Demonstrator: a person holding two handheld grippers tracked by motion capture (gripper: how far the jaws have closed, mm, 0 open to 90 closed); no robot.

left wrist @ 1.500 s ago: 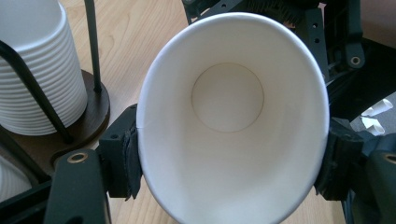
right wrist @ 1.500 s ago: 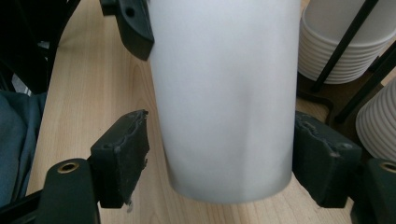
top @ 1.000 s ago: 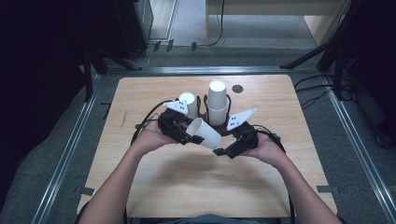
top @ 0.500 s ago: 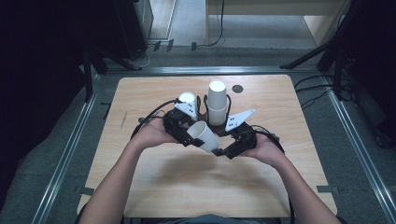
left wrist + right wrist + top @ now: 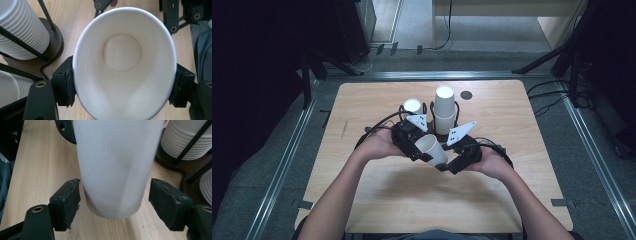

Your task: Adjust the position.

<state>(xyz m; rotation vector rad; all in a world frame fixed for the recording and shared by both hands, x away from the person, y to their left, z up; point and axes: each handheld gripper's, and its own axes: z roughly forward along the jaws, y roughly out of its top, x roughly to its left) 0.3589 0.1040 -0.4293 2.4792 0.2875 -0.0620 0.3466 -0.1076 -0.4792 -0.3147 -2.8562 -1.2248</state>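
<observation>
The paper cup (image 5: 117,167) is blurred, its rim cut off by the top edge.

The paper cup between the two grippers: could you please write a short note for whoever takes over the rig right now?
Left gripper: shut on the paper cup near its rim, squeezing the mouth oval.
Right gripper: open, jaws either side of the cup's base end, not touching.
The cup is held tilted above the table, in front of the cup holder with its two cup stacks.
Done: one cup is out, in the left gripper.
Left: probably close the right gripper on the base; where it goes next is unclear.
</observation>
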